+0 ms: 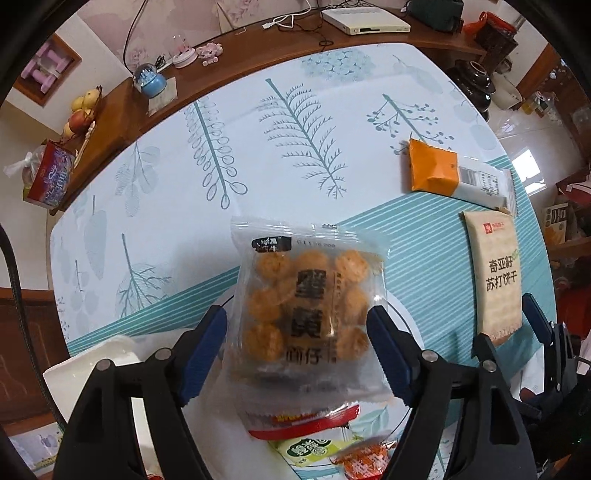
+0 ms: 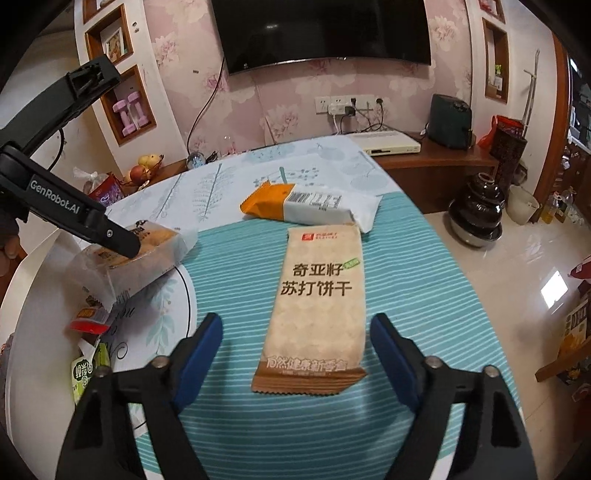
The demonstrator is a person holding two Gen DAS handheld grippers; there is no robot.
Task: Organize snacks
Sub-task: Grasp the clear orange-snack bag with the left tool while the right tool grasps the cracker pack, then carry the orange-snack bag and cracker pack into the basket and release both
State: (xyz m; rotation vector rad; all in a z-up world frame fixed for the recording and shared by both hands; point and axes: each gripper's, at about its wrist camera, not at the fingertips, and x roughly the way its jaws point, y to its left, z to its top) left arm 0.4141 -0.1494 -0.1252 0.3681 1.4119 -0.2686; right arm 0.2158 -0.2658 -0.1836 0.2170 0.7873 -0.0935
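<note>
My left gripper (image 1: 297, 347) is shut on a clear packet of round golden pastries (image 1: 308, 299) and holds it above a white plate (image 1: 92, 362); the packet also shows in the right wrist view (image 2: 147, 254). Small snack packets, red (image 1: 310, 421), green (image 1: 306, 452) and orange (image 1: 365, 459), lie below it. My right gripper (image 2: 297, 350) is open, its jaws on either side of a beige soda cracker packet (image 2: 317, 306) lying on the striped cloth. An orange and white packet (image 2: 310, 205) lies just beyond it.
The round table (image 1: 258, 147) has a leaf-print cloth. A wooden shelf behind holds a snow globe (image 1: 149, 79), fruit (image 1: 83, 110) and a white set-top box (image 1: 364, 20). A dark pot (image 2: 476, 210) stands on the floor at the right.
</note>
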